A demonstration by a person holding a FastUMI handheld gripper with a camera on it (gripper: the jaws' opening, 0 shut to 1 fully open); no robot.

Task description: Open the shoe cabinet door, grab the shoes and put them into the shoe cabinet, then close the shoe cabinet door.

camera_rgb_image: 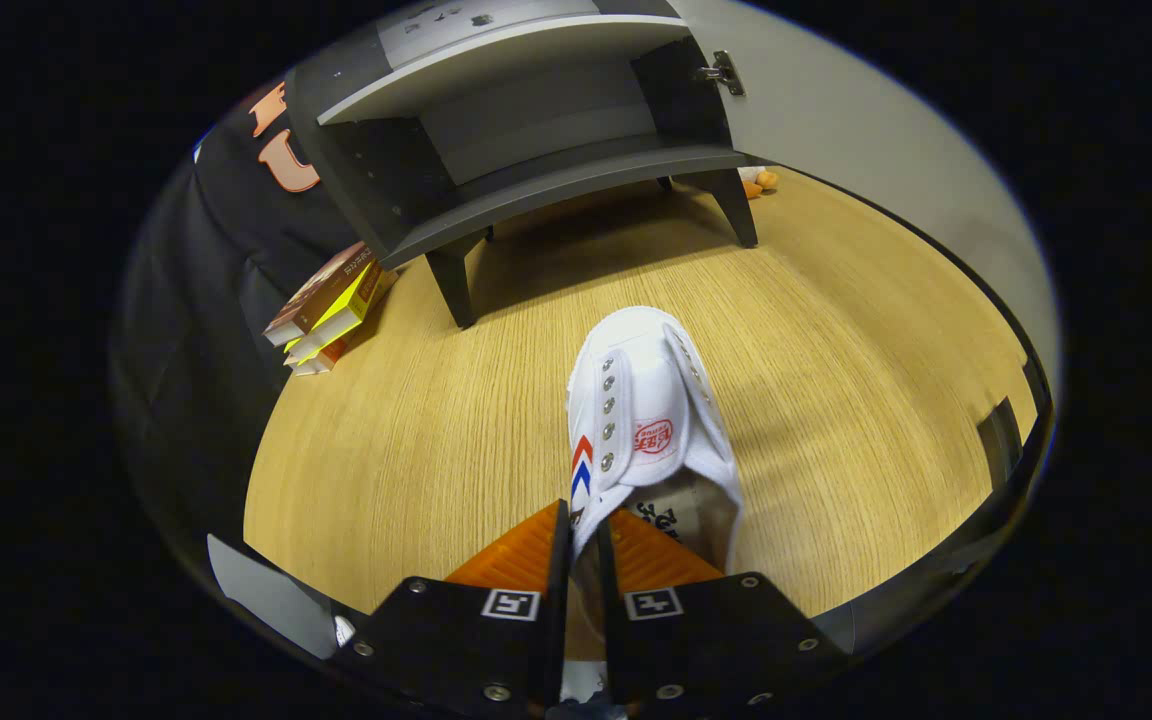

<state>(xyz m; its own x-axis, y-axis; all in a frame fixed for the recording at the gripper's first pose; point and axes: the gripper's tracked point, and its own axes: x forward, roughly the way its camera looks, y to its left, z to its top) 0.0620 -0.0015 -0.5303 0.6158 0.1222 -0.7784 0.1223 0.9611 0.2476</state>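
A white canvas shoe (648, 410) with a red logo on its tongue and red and blue chevrons on its side hangs from my gripper (584, 540), toe pointing away toward the cabinet. Both orange fingers (521, 555) press on the shoe's left side wall at the heel opening, one outside and one inside the shoe. The dark grey shoe cabinet (526, 150) stands beyond the shoe on short legs, its interior shelf bare. Its door (836, 130) is swung open to the right, with a metal hinge showing at its inner edge.
The floor is light wood (416, 430). A few boxes (331, 315), brown and yellow, lean against the black cloth wall left of the cabinet. A small orange toy (761, 182) lies behind the cabinet's right leg.
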